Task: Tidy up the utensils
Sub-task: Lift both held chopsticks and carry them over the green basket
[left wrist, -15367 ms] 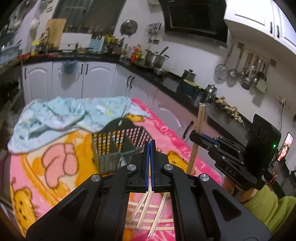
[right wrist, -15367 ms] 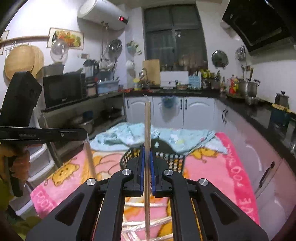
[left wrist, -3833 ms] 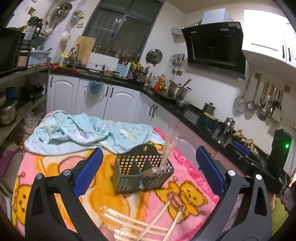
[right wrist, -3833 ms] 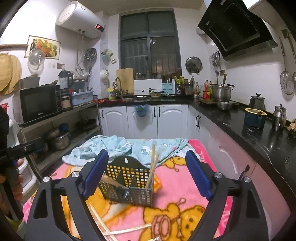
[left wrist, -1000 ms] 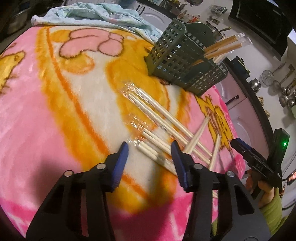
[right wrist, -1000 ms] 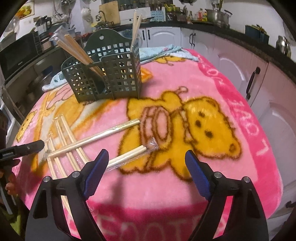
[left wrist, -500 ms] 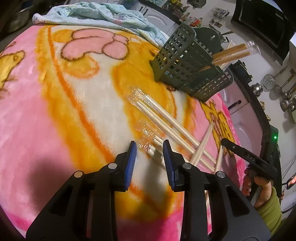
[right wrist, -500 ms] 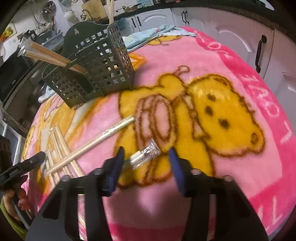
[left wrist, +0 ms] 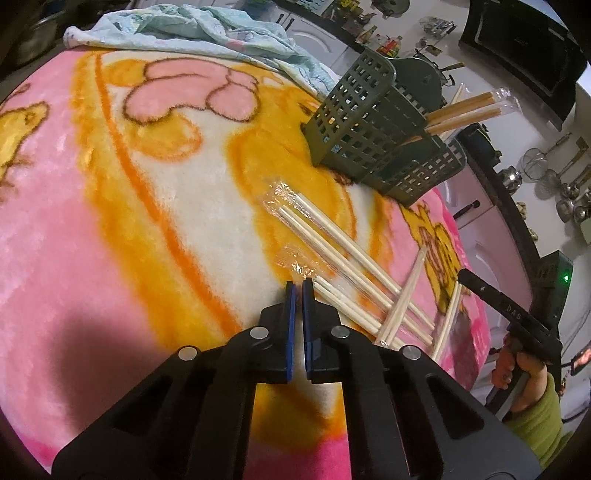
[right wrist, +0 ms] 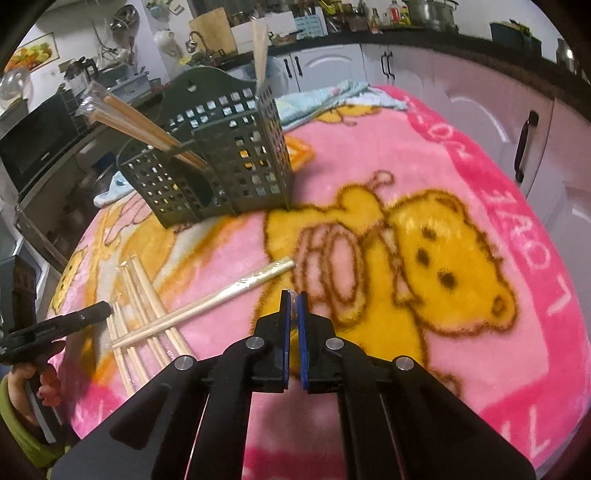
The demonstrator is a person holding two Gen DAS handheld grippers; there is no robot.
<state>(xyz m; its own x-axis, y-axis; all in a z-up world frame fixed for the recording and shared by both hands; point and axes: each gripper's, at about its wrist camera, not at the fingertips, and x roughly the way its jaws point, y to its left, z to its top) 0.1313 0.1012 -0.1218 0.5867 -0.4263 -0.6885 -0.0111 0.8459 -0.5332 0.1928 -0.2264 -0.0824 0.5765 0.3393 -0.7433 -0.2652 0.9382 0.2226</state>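
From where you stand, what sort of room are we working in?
A home kitchen, most likely: white cabinets under a dark countertop, ladles and strainers hanging on the wall, a microwave on a shelf. The work surface is a table under a pink cartoon blanket.

I am looking down at a table covered by a pink and orange cartoon bear blanket (right wrist: 424,155). A crumpled pale blue cloth (left wrist: 192,33) is lying along its far edge. A dark green slotted utensil basket (right wrist: 221,166) is standing on the blanket. Nearer to me, several pale chopsticks in clear wrappers (left wrist: 332,243) are lying loose and crossing one another, with one more wrapped pair (right wrist: 207,302) lying slantwise beside them
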